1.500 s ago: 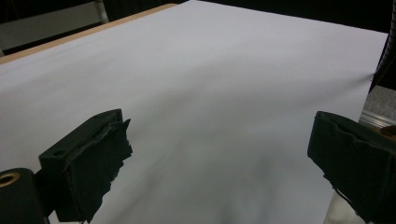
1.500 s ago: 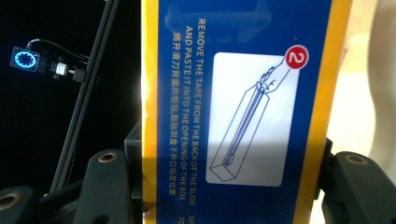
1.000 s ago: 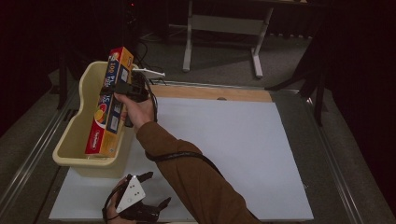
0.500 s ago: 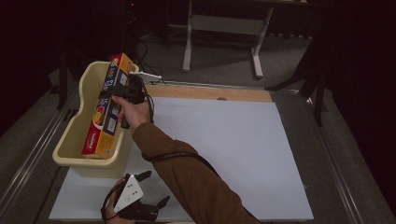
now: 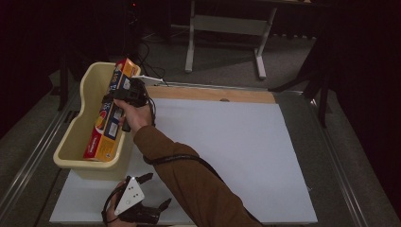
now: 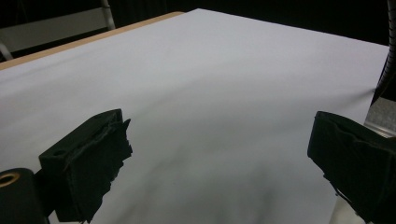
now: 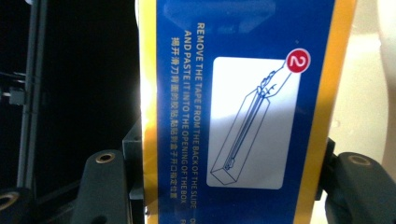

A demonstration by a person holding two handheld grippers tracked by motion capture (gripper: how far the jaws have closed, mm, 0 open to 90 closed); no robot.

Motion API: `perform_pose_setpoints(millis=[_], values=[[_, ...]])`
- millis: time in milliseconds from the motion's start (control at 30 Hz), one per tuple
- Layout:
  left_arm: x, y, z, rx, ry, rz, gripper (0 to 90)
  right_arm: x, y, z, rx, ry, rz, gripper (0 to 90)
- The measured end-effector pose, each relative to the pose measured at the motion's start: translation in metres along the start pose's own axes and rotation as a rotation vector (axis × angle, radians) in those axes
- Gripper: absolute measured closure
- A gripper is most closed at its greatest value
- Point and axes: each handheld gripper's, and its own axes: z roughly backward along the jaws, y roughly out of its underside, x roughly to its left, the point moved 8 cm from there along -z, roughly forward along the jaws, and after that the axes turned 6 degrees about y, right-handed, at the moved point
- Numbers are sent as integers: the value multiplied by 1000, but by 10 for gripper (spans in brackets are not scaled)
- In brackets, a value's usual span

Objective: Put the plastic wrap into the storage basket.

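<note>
Right gripper [image 5: 124,100] is clamping the long box [image 5: 108,118] — lower end sinking deeper into the yellow bin [image 5: 84,163] than a second ago; placement nearly done; left gripper [image 5: 150,194] is idling open on the table.

Right gripper [image 5: 124,101] extended toward the table's far-left corner, jaws clamped; left gripper [image 5: 156,191] at the near edge, jaws apart.

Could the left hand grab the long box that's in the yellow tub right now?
Probably not from there. The left gripper sits open, low at the table's near edge, and the right arm crosses between it and the box, which the right gripper already holds over the tub.
</note>
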Motion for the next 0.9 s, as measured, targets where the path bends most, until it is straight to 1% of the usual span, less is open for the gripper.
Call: perform_pose_setpoints(millis=[100,200,267,367,433,533,567,600,733,767,800,833,867,900], values=[[0,0,0,2,-1,1,47,1,0,1,-2,24,23,366],[0,0,0,0,-1,0,47,2,0,3,-4,34,33,360],[0,0,0,1,-2,-1,47,2,0,3,-1,51,54,353],[0,0,-1,2,-4,1,47,-3,-1,5,-6,102,85,342],[0,0,0,3,-4,0,47,-7,-1,3,1,121,86,339],[0,0,-1,3,-4,1,47,-15,1,0,6,138,74,345],[0,0,-1,3,-5,1,47,-16,1,0,5,144,75,343],[0,0,-1,2,-5,2,47,-16,2,-1,2,154,90,339],[0,0,0,2,-4,3,47,-14,2,-2,0,163,102,318],[0,0,0,2,-4,3,47,-14,2,-2,0,169,109,284],[0,0,0,3,-4,3,47,-12,3,-2,1,162,109,254],[0,0,0,4,-4,2,47,-10,2,-2,-11,153,121,228],[0,0,0,2,-4,1,47,-6,1,1,-33,148,134,217],[0,0,0,1,-4,1,47,-1,0,4,-42,145,153,217]])
